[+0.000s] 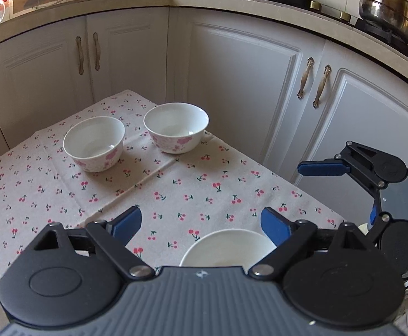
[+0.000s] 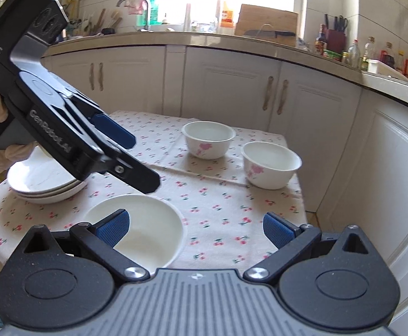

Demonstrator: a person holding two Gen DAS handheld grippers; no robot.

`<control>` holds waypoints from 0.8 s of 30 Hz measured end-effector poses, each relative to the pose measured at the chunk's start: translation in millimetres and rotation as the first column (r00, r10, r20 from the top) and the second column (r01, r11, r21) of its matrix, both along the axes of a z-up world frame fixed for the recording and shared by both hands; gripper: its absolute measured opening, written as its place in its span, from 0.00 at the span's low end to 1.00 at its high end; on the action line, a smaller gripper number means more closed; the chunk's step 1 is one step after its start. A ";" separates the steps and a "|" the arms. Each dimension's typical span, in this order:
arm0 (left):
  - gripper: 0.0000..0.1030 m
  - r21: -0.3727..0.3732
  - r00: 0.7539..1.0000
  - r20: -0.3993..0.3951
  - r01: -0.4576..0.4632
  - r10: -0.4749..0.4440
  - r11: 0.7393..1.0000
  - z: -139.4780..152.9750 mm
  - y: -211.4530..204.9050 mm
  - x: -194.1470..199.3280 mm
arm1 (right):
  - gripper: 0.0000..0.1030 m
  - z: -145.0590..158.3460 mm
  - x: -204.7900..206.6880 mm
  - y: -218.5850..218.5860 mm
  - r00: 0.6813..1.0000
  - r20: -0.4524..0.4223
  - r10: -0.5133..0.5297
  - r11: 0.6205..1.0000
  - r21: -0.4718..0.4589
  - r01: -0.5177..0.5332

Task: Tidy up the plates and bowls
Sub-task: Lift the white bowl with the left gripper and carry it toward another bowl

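Left wrist view: left gripper (image 1: 201,221) hangs over the cherry-print tablecloth (image 1: 176,196), fingers spread wide, nothing between them. A white plate (image 1: 226,247) lies on the cloth just under and ahead of the gripper, partly hidden by its body. 2 floral bowls stand upright at the far end of the table, side by side but not touching: left bowl (image 1: 94,142), right bowl (image 1: 176,126). Right gripper (image 1: 346,190) shows at the right edge, past the table corner, fingers apart and empty. Behind: white cabinets (image 1: 232,64), a steel pot (image 1: 386,11) on the stove.

Right wrist view: right gripper (image 2: 195,226) also has its fingers spread, holding nothing. The white plate (image 2: 148,224) sits on the cloth by the left finger (image 2: 113,228). Left gripper (image 2: 136,165) comes in from the upper left, tilted down, tips above the plate's far rim; no contact visible. A stack of plates (image 2: 41,182) sits at the table's left edge, partly behind that gripper. The 2 bowls (image 2: 208,138) (image 2: 271,163) stand further back, right of centre.
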State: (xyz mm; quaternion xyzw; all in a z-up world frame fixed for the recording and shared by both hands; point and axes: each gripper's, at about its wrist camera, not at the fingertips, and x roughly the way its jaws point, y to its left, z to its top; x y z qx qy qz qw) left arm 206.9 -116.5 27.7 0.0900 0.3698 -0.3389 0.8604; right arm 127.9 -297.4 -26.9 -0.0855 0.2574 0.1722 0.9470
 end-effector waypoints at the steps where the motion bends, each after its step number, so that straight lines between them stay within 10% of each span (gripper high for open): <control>1: 0.89 0.002 1.000 0.004 0.001 -0.001 1.000 2.0 -2.7 5.0 | 1.00 0.1 4.4 -4.3 1.000 0.004 -0.011 1.000 0.002 0.011; 24: 0.89 0.065 0.998 -0.022 0.058 -0.056 0.996 -19.3 -81.3 148.3 | 1.00 -28.5 136.0 -46.8 1.000 -0.022 0.012 0.996 -0.093 -0.014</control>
